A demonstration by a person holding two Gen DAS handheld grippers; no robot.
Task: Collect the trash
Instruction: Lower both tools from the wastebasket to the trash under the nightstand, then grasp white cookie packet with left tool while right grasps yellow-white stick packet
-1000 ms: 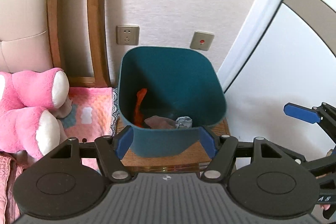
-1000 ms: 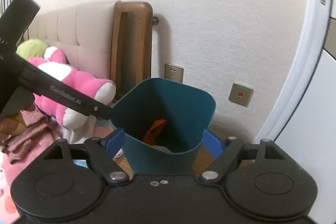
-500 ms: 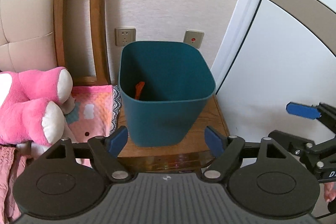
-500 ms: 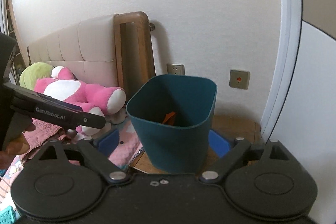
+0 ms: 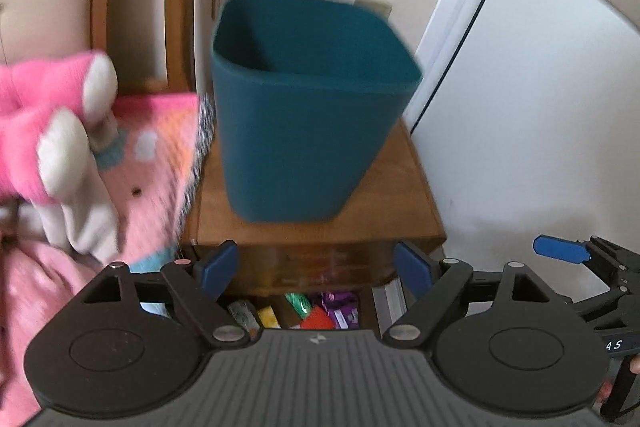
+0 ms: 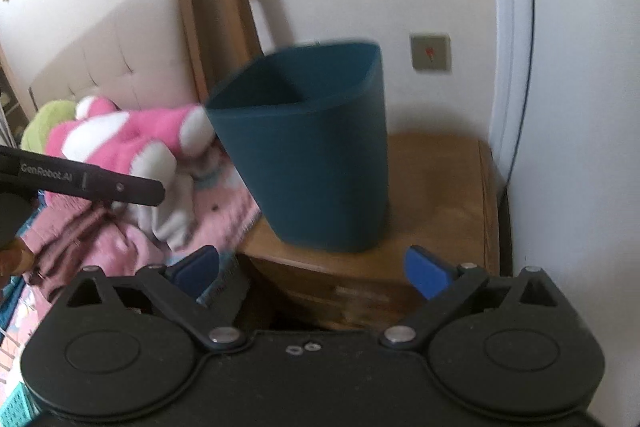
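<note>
teal bin (image 5: 304, 131) upright, mouth up, on wooden nightstand (image 5: 404, 203) | left tongs (image 5: 318, 269) spread; right tongs (image 6: 312, 269) spread; both empty

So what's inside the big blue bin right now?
From here only the teal bin and its bare inner walls show. Its bottom is hidden by the front wall in both views, so any trash inside cannot be seen. It stands on the wooden nightstand.

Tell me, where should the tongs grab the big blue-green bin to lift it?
Probably the top rim of the bin, coming from above. The body looks wider than the open left tongs and the open right tongs, but the thin wall could slip between the fingers. It stands upright on the wooden nightstand, open top free.
</note>
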